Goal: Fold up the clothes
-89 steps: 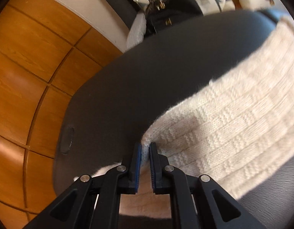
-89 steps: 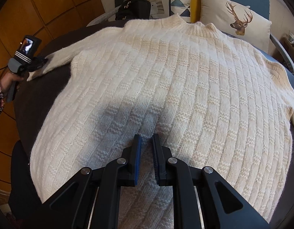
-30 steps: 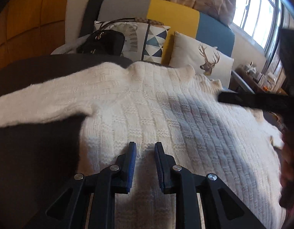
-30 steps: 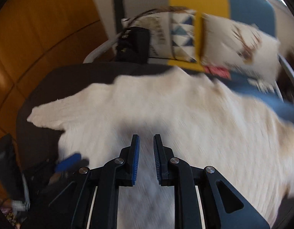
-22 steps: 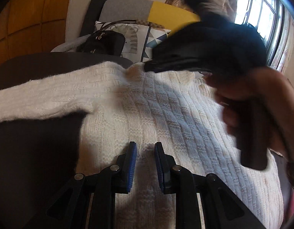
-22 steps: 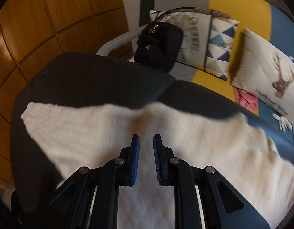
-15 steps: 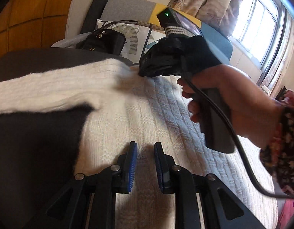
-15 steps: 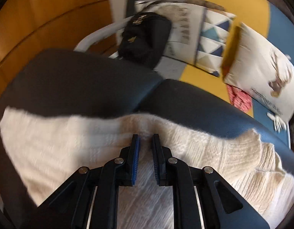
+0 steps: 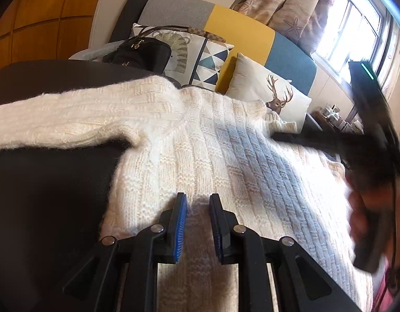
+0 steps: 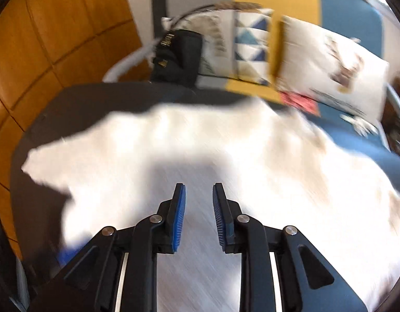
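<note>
Sweater [image 9: 200,156] under two part-open, empty grippers [image 9: 197,205] [image 10: 198,195] (right view blurred).

Window [image 9: 355,26] daylight, hard shadows on sweater [image 9: 226,143]; right wrist view motion-smeared, knit probably unreadable; fisheye edges bowed

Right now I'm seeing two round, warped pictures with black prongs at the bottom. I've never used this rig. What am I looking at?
Each picture comes from a fisheye camera on a hand-held tool, looking forward along its two fingers. The black prongs with blue pads are those tools' tongs: the left tongs in one view, the right tongs in the other. A person carries one in each hand; there is no robot arm.

Both look down on a cream knitted sweater spread flat on a dark table, one sleeve stretched out sideways. Both tongs stand open and hold nothing. The right view is blurred. The dark blurred shape at the right of the left view is the other tool in the person's hand. Behind are cushions and a black bag.
</note>
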The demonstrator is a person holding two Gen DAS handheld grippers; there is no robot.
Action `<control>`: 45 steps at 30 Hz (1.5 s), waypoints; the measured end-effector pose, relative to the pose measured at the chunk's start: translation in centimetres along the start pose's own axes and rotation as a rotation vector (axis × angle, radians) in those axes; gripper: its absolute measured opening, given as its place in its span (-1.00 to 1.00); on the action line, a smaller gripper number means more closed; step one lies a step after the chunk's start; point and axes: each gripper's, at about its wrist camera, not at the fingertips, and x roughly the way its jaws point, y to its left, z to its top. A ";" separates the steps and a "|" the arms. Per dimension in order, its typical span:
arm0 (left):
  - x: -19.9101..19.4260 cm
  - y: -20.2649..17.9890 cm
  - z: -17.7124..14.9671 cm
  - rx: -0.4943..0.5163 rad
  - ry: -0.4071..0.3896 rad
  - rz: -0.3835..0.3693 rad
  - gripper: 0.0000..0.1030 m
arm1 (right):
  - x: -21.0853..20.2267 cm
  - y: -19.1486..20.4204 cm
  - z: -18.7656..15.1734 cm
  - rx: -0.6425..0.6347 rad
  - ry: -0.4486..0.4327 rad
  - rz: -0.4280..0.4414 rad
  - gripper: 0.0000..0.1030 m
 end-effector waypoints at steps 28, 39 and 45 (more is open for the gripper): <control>0.5 -3.5 0.1 0.183 0.041 0.193 -0.60 | -8.5 -8.7 -11.9 0.201 -0.059 -0.194 -0.33; 0.1 -4.0 -0.2 0.304 0.070 0.209 -0.58 | -10.0 -11.2 -16.6 0.196 -0.037 -0.381 -0.33; -0.4 -3.3 0.3 0.347 0.120 0.143 -0.58 | -10.2 -12.3 -16.7 0.192 -0.047 -0.365 -0.23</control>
